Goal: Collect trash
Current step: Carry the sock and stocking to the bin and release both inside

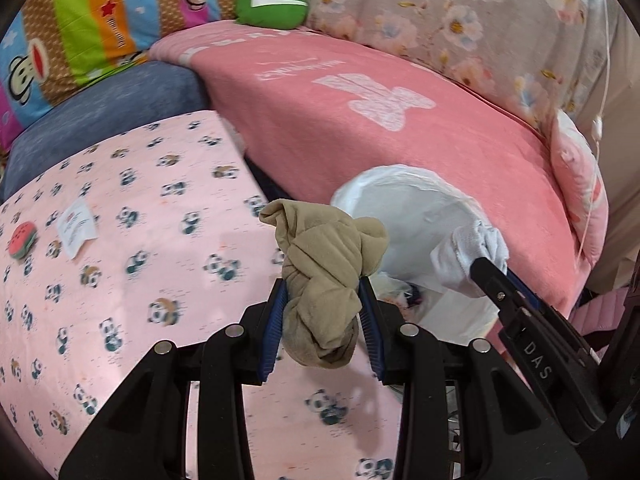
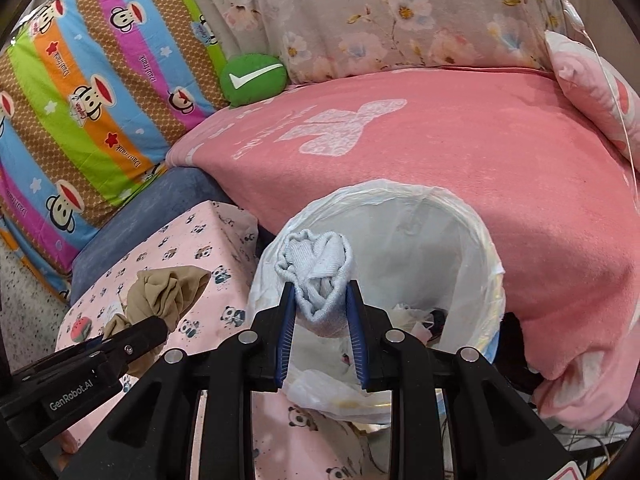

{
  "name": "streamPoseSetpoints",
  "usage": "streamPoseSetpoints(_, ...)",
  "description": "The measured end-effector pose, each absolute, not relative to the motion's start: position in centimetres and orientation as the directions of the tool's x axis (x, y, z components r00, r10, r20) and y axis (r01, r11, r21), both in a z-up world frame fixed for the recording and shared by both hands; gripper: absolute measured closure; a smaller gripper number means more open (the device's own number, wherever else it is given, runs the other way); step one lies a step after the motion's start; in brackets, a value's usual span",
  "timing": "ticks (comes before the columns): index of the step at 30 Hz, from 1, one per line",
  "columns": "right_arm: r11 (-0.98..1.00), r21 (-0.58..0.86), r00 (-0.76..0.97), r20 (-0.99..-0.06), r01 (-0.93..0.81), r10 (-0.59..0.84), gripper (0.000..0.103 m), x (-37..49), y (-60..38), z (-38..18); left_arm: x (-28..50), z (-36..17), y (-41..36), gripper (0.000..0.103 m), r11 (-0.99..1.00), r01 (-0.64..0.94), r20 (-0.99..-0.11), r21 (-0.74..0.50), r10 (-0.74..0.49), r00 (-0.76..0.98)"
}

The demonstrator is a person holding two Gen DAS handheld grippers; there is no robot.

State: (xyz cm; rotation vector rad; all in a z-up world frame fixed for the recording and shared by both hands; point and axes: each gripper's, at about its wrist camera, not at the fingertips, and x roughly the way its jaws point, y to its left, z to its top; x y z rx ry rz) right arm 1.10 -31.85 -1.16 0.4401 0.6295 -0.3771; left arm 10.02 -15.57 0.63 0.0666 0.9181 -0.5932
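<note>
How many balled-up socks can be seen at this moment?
2. The tan sock is held in the left claw above the panda cloth. The white sock is held in the right claw over the bin; its contents may hide more.

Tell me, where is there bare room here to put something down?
Most of the panda cloth lies bare, from the paper slip and watermelon toy toward the white-lined bin. The pink blanket behind the bin is bare too. It is crowded at the bin, where the tan cloth and white sock are held.
</note>
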Motion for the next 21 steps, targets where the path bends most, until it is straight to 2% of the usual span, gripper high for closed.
streamPoseSetpoints(11, 0.810, 0.261, 0.723, -0.640, 0.525, -0.262, 0.079, -0.2, -35.5, -1.4, 9.9, 0.9, -22.3, 0.067, 0.756, 0.617, -0.744, -0.219, -0.539, 0.395)
streamPoseSetpoints(12, 0.808, 0.262, 0.722, -0.639, 0.528, -0.264, 0.079, -0.3, -35.7, -1.4, 9.7, 1.0, -22.5, 0.059, 0.757, 0.620, -0.740, -0.205, -0.535, 0.409)
streamPoseSetpoints(13, 0.806, 0.263, 0.722, -0.638, 0.530, -0.267, 0.079, -0.5, -35.9, -1.5, 9.6, 1.1, -22.6, 0.044, 0.763, 0.618, -0.736, -0.190, -0.527, 0.425)
streamPoseSetpoints(14, 0.805, 0.264, 0.722, -0.638, 0.531, -0.267, 0.079, -0.5, -36.0, -1.5, 9.4, 1.3, -22.5, 0.040, 0.771, 0.613, -0.727, -0.173, -0.520, 0.449)
streamPoseSetpoints(15, 0.805, 0.263, 0.721, -0.639, 0.532, -0.268, 0.079, -0.4, -36.1, -1.5, 9.3, 1.4, -22.4, 0.037, 0.775, 0.613, -0.720, -0.156, -0.514, 0.466)
streamPoseSetpoints(21, 0.815, 0.264, 0.726, -0.639, 0.516, -0.253, 0.078, 0.3, -35.6, -1.6, 9.6, 1.1, -20.6, 0.037, 0.813, 0.571, -0.728, -0.113, -0.459, 0.509)
